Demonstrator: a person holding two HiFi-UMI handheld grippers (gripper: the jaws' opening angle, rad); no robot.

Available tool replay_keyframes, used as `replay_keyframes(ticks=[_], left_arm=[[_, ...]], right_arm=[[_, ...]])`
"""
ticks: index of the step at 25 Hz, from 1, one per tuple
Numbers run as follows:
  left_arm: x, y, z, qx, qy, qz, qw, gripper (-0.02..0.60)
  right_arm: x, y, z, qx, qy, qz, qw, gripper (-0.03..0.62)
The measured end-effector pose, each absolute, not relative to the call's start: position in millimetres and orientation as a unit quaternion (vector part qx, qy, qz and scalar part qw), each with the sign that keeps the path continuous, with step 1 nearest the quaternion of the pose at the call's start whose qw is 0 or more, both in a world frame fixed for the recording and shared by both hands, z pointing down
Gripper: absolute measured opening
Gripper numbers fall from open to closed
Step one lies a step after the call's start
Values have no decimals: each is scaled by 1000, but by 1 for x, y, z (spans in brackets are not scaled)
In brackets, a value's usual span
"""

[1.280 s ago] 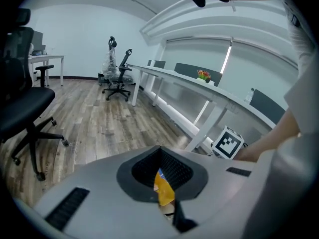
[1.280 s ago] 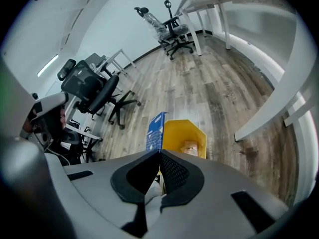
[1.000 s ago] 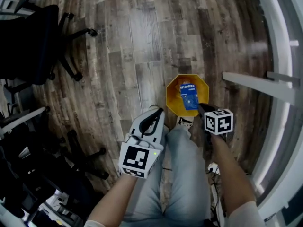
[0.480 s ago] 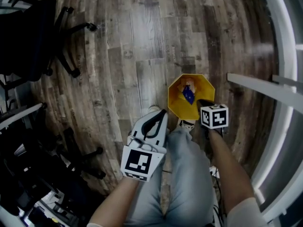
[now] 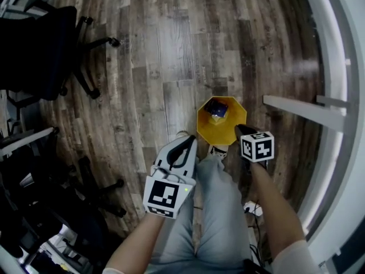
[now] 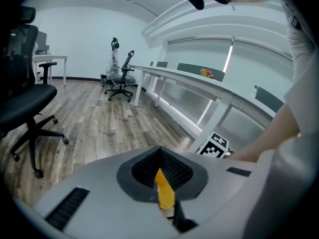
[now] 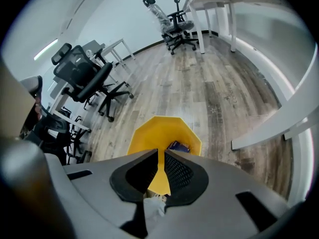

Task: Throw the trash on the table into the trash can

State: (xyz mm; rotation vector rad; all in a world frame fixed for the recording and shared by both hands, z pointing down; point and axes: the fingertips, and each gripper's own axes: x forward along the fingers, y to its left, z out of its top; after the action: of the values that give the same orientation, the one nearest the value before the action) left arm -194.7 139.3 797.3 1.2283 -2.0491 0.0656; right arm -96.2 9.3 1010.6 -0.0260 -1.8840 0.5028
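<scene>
On the wood floor, just ahead of the person's legs, a yellow many-sided trash can is seen standing upright. A blue packet is noted lying inside it, against the far wall.

Right hand-held gripper: held at the can's near right rim and tilted steeply down. Its jaws are drawn together to a thin slit, through which the can's yellow shows. Nothing is gripped.

Left hand-held gripper: held just left of the can, apart from it, pointing forward and somewhat down. Its jaws are likewise closed to a narrow slit, in which a yellow sliver is seen. No held object can be made out.

A long white tabletop is recorded along the right side of the room. A white bar is seen near the can on that side. Black office chairs are grouped at the left, well apart from the can.
</scene>
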Motion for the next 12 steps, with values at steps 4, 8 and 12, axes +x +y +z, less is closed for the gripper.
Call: replay_keyframes(ticks=[4, 8, 12], left_arm=[[-189, 137, 742, 486, -799, 27, 352, 0], [-186, 135, 670, 505, -791, 29, 344, 0], [-199, 122, 606, 515, -790, 24, 331, 0]], right_arm=[[-94, 10, 937, -30, -816, 203, 541, 49], [-106, 18, 834, -49, -837, 218, 500, 43], [-130, 1, 726, -53, -862, 222, 453, 37]])
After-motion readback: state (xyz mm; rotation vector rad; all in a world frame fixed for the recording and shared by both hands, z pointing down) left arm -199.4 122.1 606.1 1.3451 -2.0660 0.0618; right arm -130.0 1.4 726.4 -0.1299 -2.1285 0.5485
